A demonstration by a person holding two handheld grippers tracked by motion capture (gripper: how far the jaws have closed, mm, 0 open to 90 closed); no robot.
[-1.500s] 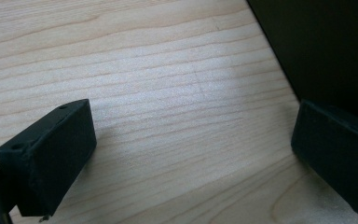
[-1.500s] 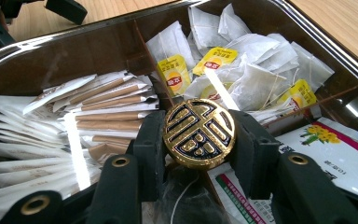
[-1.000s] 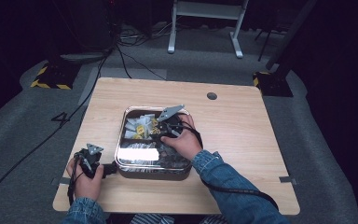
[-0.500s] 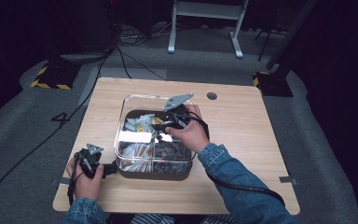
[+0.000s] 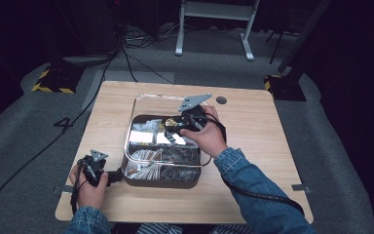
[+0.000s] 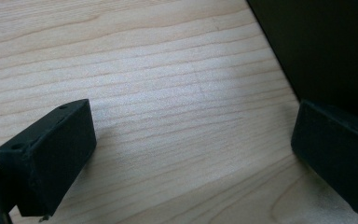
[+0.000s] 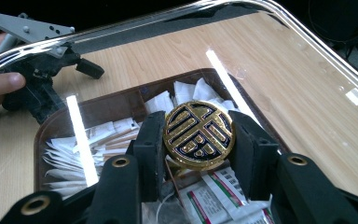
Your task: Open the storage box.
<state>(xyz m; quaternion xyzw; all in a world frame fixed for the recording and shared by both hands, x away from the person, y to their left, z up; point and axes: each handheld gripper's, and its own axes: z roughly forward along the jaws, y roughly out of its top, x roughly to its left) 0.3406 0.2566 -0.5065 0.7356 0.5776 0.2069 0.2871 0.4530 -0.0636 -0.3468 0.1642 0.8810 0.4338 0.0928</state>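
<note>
A brown compartment box (image 5: 152, 178) with paper sachets stands mid-table. Its clear lid (image 5: 141, 101) hangs tilted above it. My right gripper (image 5: 176, 125) is shut on the lid's round gold-and-black knob (image 7: 199, 135), which sits squeezed between both pads (image 7: 150, 149) in the right gripper view. The lid's clear rim (image 7: 121, 29) arcs overhead there, with the sachets (image 7: 98, 140) below. My left gripper (image 5: 113, 176) rests on the table at the box's front left corner. Its jaws stand open over bare wood (image 6: 191, 158), beside the dark box wall (image 6: 326, 46).
The wooden table (image 5: 253, 126) has free room right of the box and along the far edge, where a small dark disc (image 5: 220, 100) lies. Cables trail off the table's left side. A white stand (image 5: 214, 9) is on the floor beyond.
My right gripper has risen with the knob in its grip, and the clear lid has come up off the box with it. The left gripper has stayed in place.
</note>
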